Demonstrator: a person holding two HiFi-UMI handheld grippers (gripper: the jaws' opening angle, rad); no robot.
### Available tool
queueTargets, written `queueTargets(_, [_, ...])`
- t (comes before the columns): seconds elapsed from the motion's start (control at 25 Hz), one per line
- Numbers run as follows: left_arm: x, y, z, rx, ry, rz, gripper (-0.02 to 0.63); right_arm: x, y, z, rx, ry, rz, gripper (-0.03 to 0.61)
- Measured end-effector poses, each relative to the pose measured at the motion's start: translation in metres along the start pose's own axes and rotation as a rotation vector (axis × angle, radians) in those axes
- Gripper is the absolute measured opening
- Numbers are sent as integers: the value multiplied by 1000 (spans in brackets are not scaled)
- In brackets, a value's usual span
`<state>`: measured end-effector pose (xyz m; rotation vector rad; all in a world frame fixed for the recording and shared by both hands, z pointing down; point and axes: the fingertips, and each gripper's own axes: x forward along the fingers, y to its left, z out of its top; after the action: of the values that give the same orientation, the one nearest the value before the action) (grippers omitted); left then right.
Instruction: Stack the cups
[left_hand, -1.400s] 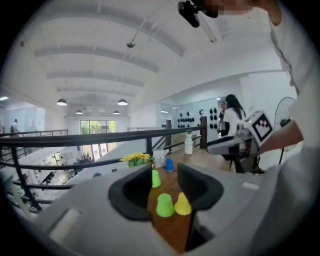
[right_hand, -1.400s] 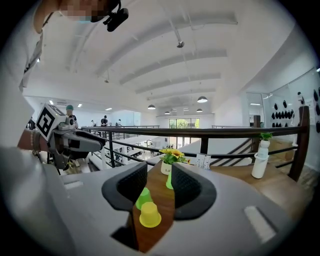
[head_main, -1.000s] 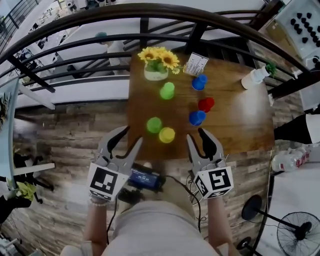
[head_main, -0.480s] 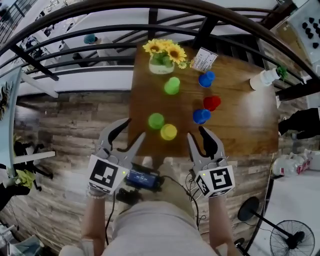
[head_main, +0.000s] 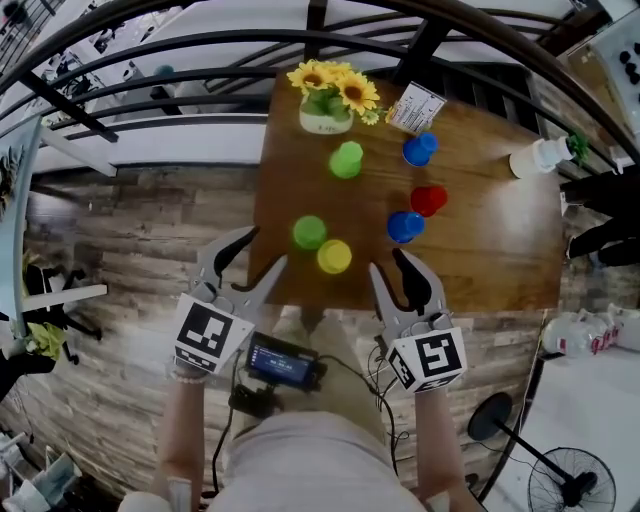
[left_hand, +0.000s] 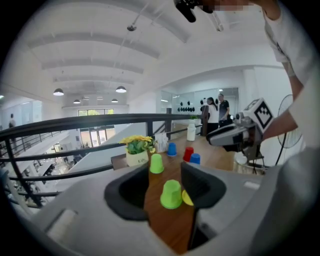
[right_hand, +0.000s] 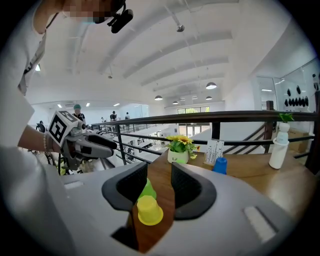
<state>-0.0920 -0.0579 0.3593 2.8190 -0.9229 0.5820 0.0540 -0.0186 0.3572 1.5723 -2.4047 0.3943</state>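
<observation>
Spanning the middle of the head view, the table (head_main: 480, 250) stands against a dark railing (head_main: 200, 45). Both grippers hover at its near edge. The left gripper (head_main: 264, 246) has its jaws spread, having just been opening, with nothing between them; its own view shows the near green cup (head_main: 309, 232) only through the gap, further off. The right gripper (head_main: 388, 261) also has its jaws apart and empty, with the yellow cup (head_main: 334, 256) framed beyond them. A pot of sunflowers (head_main: 326, 118) sits at the far edge, a card (head_main: 416, 108) near it, and a white bottle (head_main: 540, 156) towards the right edge. Six cups stand separately, none stacked. The far green cup (head_main: 346, 160) is in front of the pot and the far blue cup (head_main: 419, 149) is by the card. The red cup (head_main: 428, 200) is just beside the near blue cup (head_main: 404, 227). The near green cup and yellow cup stand side by side close to the near edge, both upside down.
</observation>
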Motion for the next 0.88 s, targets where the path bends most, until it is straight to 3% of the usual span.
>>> queueTargets(0.4, [41, -14, -41, 69, 77, -81, 226, 4, -6, -30, 22, 34, 10, 138])
queueTargets(0.88, [84, -17, -85, 49, 136, -130, 262, 12, -4, -60, 37, 67, 29, 138])
